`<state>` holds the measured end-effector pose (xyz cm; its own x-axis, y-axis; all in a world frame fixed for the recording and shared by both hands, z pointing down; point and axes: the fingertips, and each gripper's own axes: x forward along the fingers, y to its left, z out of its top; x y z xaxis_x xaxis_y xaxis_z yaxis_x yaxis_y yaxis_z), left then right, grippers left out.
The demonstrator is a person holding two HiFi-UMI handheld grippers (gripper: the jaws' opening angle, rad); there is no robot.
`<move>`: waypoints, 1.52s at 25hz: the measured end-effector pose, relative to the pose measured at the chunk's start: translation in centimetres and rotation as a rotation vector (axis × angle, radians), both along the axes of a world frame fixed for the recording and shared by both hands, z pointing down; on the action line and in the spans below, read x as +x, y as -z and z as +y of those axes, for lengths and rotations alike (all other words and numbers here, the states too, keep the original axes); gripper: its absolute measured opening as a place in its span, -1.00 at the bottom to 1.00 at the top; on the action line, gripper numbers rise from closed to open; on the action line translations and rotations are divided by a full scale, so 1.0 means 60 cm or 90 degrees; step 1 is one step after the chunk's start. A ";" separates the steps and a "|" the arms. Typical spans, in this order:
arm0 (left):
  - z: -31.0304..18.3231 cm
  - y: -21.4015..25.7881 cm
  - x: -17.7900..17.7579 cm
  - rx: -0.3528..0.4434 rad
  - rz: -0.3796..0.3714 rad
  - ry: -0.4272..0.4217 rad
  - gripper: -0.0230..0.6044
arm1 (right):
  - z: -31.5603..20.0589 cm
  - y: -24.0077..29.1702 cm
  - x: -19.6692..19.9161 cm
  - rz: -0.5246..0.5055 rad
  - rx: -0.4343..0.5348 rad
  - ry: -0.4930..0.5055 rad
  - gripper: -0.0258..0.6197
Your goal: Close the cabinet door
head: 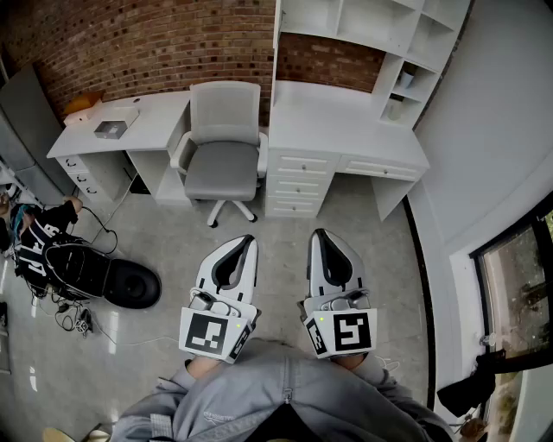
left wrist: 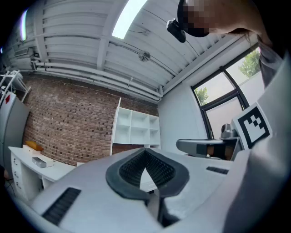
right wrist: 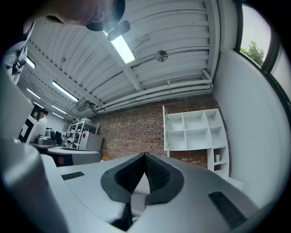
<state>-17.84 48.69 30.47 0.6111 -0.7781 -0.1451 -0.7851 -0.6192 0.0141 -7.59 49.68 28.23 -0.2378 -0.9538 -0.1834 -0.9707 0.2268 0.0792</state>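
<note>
Left gripper [left wrist: 145,150]: jaws closed, ribbed pads meeting at the tips, nothing between them; right gripper [right wrist: 145,155]: jaws likewise closed tip to tip, empty; in the head view both sit side by side at lower centre, pointing toward the top of the frame, well apart from the furniture.
Cabinet door [head: 276,34]: white, swung open, seen edge-on at the left side of the white shelf cabinet [head: 371,22], top centre of the head view.
White desk with drawers [head: 346,129]: below the cabinet; grey office chair [head: 223,142]: just left of it; second white desk [head: 130,129]: upper left; brick wall [head: 130,43]: behind all.
</note>
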 end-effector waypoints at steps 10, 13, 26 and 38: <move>0.002 0.008 0.012 0.010 -0.006 -0.003 -0.91 | 0.004 0.008 0.006 0.004 0.013 0.003 -0.84; 0.004 0.011 0.021 0.014 -0.006 -0.003 -0.91 | 0.006 0.010 0.014 -0.001 0.012 0.008 -0.84; 0.009 0.004 0.068 0.013 -0.006 0.021 -0.91 | 0.003 0.002 0.064 -0.041 0.014 0.052 -0.84; -0.074 -0.018 0.074 -0.003 0.003 0.017 -0.91 | -0.082 -0.023 0.060 -0.023 -0.005 0.062 -0.84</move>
<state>-13.43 44.25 31.54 0.5895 -0.7950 -0.1433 -0.8013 -0.5979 0.0207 -3.99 44.77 29.58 -0.3228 -0.9278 -0.1869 -0.9463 0.3206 0.0425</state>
